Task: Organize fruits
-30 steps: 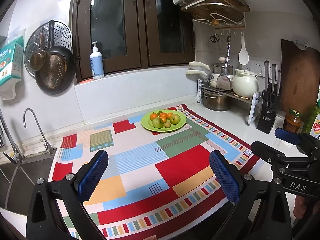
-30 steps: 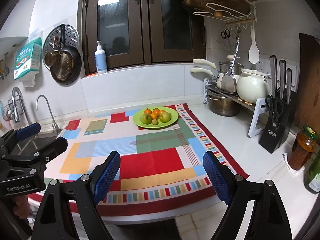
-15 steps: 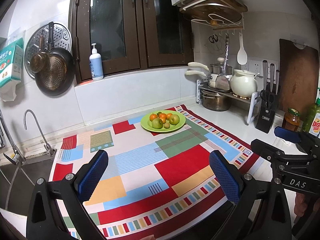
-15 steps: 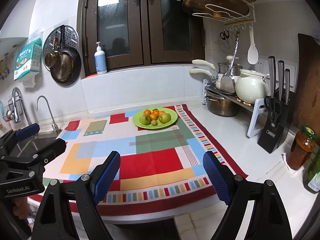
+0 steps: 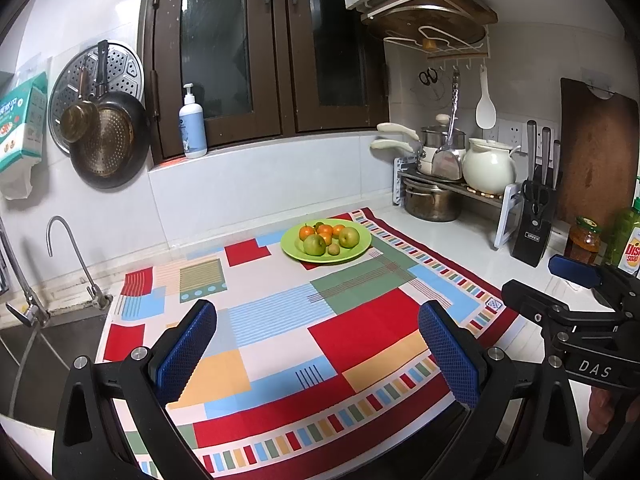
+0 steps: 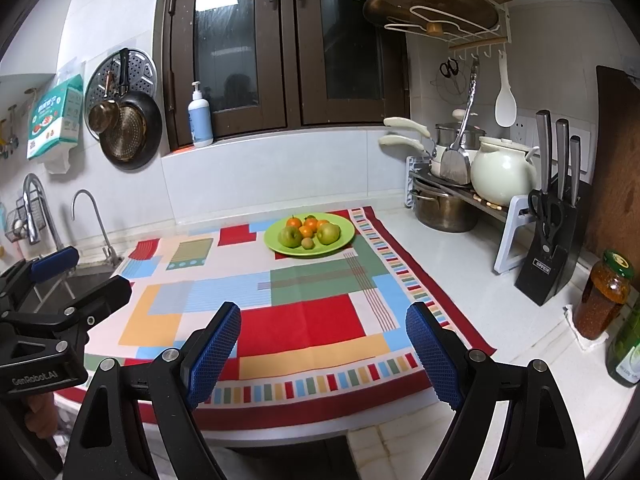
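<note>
Green plate [image 6: 344, 236] at the far side of the patchwork cloth [image 6: 300, 320] already gathers the fruits [image 6: 308, 232], two greenish apples, several oranges and a small brown one, so they sit sorted or await re-sorting. The left gripper [image 5: 318, 344] and right gripper [image 6: 322, 346] hover low at the near edge, level, jaws spread wide, gripping nothing.

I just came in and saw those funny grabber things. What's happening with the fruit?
A person holds a claw in each hand over the kitchen counter. The left claw and the right claw are both open and hold nothing. All the fruit, green apples, oranges and a small kiwi, sits together on the green plate at the far side of the colourful cloth, away from both claws.
</note>
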`<state>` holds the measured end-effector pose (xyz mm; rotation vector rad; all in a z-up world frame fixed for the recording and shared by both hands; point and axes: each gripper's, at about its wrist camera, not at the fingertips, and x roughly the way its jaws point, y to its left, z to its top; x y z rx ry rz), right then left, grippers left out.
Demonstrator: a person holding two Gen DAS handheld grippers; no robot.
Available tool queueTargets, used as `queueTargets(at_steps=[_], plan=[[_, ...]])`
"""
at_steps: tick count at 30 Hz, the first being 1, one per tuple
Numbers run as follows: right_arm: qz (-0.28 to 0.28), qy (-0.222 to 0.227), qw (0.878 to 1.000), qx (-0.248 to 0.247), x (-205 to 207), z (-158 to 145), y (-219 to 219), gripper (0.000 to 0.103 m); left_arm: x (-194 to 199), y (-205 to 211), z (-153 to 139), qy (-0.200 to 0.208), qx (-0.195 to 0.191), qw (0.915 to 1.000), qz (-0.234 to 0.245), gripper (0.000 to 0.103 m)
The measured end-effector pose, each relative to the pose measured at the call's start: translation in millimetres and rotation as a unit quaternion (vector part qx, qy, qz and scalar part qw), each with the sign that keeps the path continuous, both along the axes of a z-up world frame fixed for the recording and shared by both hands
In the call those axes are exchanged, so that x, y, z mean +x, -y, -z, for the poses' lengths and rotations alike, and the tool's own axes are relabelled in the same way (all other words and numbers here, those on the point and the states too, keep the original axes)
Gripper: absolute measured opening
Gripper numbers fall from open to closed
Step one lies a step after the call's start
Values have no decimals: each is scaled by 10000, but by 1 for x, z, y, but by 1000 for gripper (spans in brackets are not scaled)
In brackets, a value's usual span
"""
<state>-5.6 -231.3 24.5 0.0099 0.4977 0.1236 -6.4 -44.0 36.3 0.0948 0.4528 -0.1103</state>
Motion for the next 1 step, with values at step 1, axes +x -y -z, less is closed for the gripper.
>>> queueTargets(at_steps=[1], plan=[[1,-5,10000,0,1,1,0,85,0,0,0,-2,0,10000,3,103]])
